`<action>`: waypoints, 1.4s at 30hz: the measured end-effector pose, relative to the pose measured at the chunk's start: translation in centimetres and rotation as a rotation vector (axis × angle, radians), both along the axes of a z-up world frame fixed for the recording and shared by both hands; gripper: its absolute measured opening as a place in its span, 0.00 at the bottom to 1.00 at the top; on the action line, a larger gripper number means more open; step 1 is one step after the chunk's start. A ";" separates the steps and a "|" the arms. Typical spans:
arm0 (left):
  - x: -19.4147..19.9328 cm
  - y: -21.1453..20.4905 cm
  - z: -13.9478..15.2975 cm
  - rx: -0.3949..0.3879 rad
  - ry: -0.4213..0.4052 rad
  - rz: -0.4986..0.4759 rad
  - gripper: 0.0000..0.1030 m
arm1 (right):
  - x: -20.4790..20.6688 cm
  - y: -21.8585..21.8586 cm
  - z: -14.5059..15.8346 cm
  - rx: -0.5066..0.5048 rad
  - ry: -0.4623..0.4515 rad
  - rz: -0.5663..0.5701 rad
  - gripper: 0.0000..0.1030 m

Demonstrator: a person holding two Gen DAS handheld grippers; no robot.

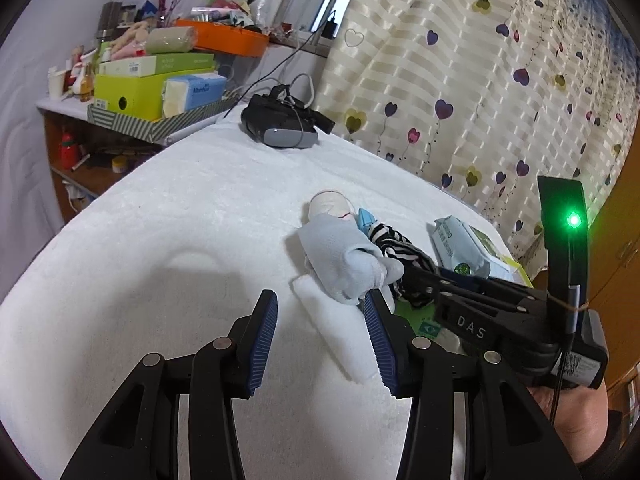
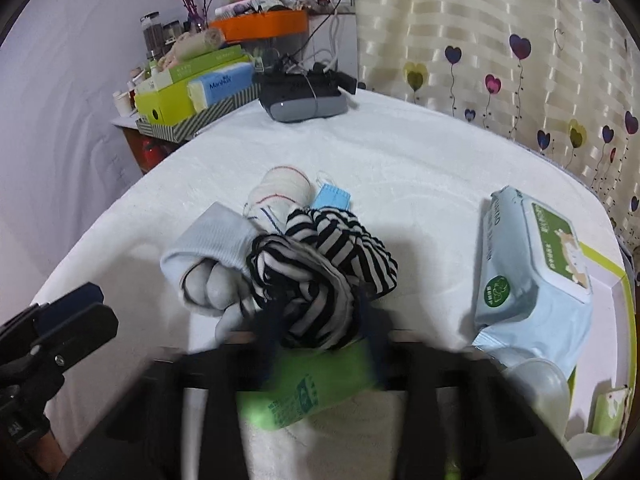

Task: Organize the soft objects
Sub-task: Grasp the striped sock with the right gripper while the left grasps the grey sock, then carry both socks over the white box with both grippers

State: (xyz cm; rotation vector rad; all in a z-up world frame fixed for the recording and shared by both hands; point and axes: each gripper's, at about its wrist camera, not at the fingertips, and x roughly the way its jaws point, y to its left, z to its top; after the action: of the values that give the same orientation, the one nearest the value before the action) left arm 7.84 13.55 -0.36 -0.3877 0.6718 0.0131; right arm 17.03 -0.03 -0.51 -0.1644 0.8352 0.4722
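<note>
Left gripper (image 1: pixel 320 336) held over the white blanket (image 1: pixel 180 240), jaws spread wide, nothing between the blue pads. Just past the right-hand pad, at about one o'clock in the left wrist view, a small pile of soft things: one pale blue sock (image 1: pixel 340 258), one white rolled sock with a red line (image 1: pixel 331 205) behind it at twelve o'clock, one blue face mask (image 1: pixel 366 218) peeping out beside that, and one black-and-white striped cloth (image 1: pixel 400 252) bunched at the pile's right.

Right gripper (image 2: pixel 324 344) blurred in its own view — fingers pressed in on either side of the striped cloth (image 2: pixel 320 276) and apparently clamped on it, though the blur hides the exact gap. Green-printed bag (image 2: pixel 312 392) lying under and between those fingers at six o'clock. Pale blue sock (image 2: pixel 208 264) touching the striped cloth at nine o'clock; white rolled sock (image 2: pixel 280 192) and face mask (image 2: pixel 332 197) behind at twelve o'clock.

One pack of wet wipes (image 2: pixel 528 264) at three o'clock, well apart from the pile, resting partly on a green-edged sheet (image 2: pixel 624 280). One VR headset (image 2: pixel 304 98) with cables at the far edge of the blanket, twelve o'clock. Beyond, at eleven o'clock, a cluttered side table (image 2: pixel 120 122) — one orange tray (image 2: pixel 260 26), one lime box (image 2: pixel 168 106), one blue tissue pack (image 2: pixel 224 84). Heart-patterned curtain (image 2: pixel 500 40) along the right. Left gripper's tip (image 2: pixel 72 312) in at nine o'clock.
</note>
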 end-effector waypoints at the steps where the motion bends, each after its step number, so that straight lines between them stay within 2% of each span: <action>1: 0.2 0.0 0.0 -0.004 0.003 -0.002 0.44 | -0.1 -0.1 0.0 -0.003 -0.007 0.001 0.12; 14: 3.5 -2.1 -0.2 -0.018 0.023 -0.039 0.51 | -3.1 -4.1 4.0 0.112 -0.119 -0.005 0.10; 20: 5.8 -3.7 -0.6 -0.012 0.052 -0.061 0.54 | -3.4 -5.5 4.7 0.148 -0.136 -0.013 0.10; 29: 7.8 -4.2 -1.5 -0.013 0.086 -0.027 0.54 | -3.7 -6.9 5.2 0.179 -0.147 -0.014 0.10; 30: 7.9 -4.2 -1.6 -0.012 0.088 -0.027 0.53 | -3.7 -7.0 5.2 0.181 -0.147 -0.016 0.10; 37: 7.6 -4.4 -1.5 0.018 0.092 -0.039 0.22 | -4.3 -6.9 5.4 0.188 -0.154 -0.014 0.10; 42: 6.3 -4.4 -0.5 0.031 0.057 -0.040 0.16 | -5.0 -7.1 5.7 0.194 -0.161 -0.011 0.10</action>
State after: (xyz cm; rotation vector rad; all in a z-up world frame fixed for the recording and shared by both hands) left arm 14.12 9.14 -0.83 -0.3453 0.7345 -0.0039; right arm 12.07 -7.11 5.15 -0.0184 0.6287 0.5200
